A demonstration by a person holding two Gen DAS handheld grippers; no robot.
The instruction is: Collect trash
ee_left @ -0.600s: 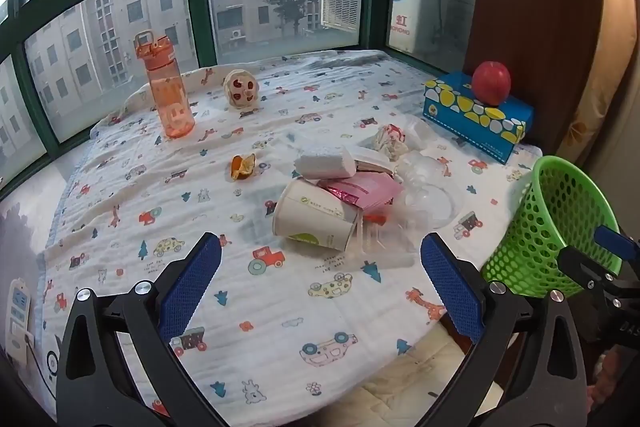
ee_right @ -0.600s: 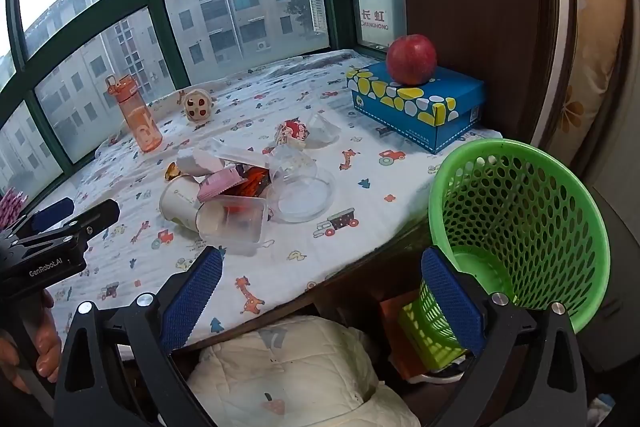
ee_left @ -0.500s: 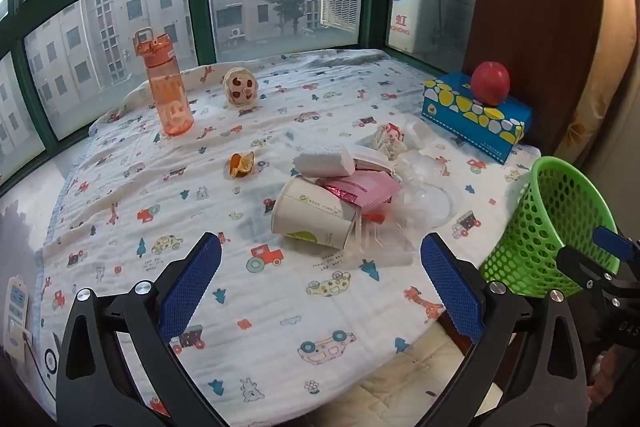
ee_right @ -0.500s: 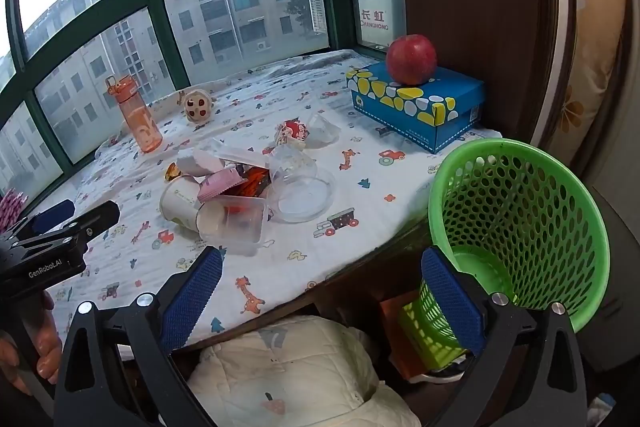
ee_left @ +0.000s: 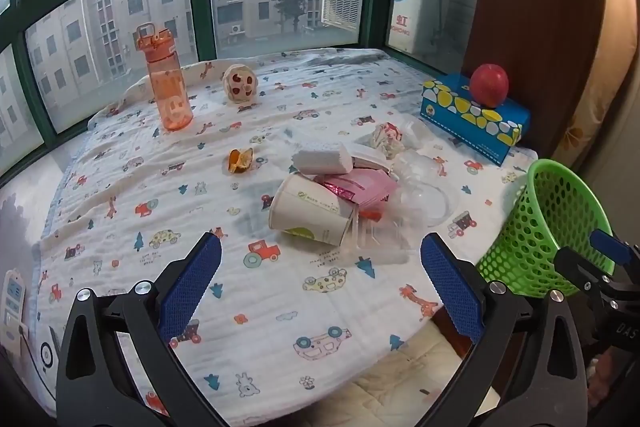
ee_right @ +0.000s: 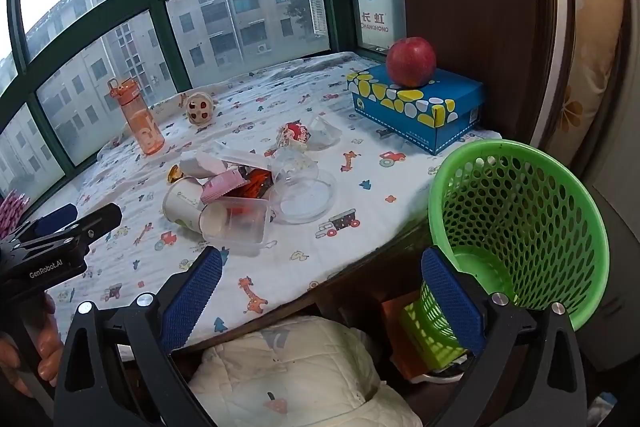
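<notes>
Hovering both tongs, left [ee_left: 320, 287] and right [ee_right: 320, 291], wide apart and empty, I judge the tipped paper cup [ee_left: 312, 217] light and crushable, best pinched gently at its rim.

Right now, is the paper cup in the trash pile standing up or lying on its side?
Tipped on its side. The paper cup lies on the tablecloth with its round base facing the right wrist camera.

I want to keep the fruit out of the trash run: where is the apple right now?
The apple sits on top of the blue patterned box at the table's far right, against the brown wall, beyond the green basket.
</notes>
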